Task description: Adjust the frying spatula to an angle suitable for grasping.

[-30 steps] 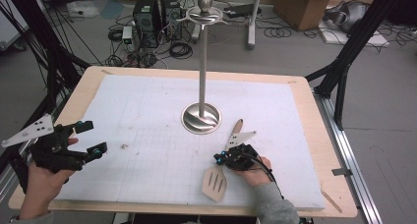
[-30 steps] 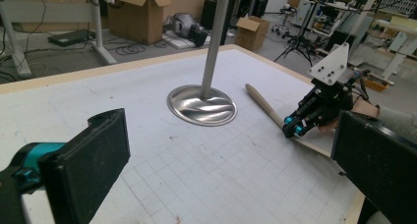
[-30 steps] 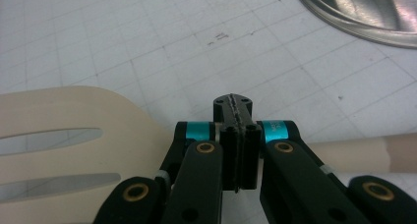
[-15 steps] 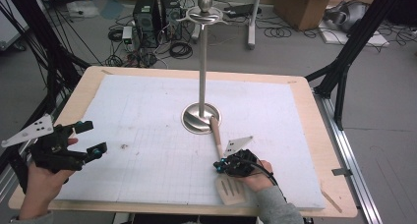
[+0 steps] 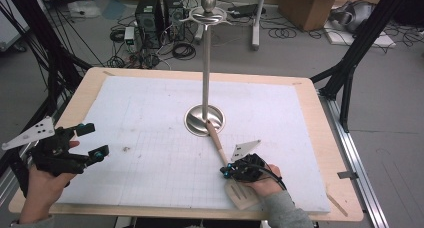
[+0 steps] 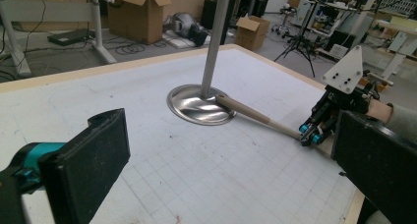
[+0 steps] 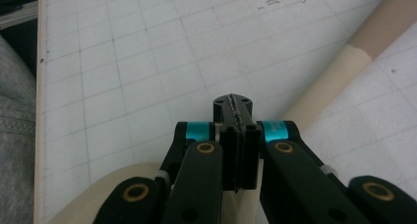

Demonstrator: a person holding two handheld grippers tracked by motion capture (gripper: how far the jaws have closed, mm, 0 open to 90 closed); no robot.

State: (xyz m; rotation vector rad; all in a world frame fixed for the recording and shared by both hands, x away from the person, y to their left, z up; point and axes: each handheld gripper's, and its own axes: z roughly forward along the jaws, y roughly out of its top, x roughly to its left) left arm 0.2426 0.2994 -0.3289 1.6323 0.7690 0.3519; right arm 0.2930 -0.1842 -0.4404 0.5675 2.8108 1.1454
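Gripping the wooden spatula near its blade, right tool had its jaws clamped together on the handle; handle tip rested against the utensil stand base, mid-counter. Left tool stood apart, empty. Risk: spatula pivoting in the narrow grip, knocking the stand. Containers: none present.

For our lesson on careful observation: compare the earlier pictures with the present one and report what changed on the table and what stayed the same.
The wooden spatula swung round under the right tool: its handle, first hidden, now reaches the stand's round base, and its blade lies nearer the table edge. The right tool, shut, shifted slightly. The left tool, open, and the stand stayed put.
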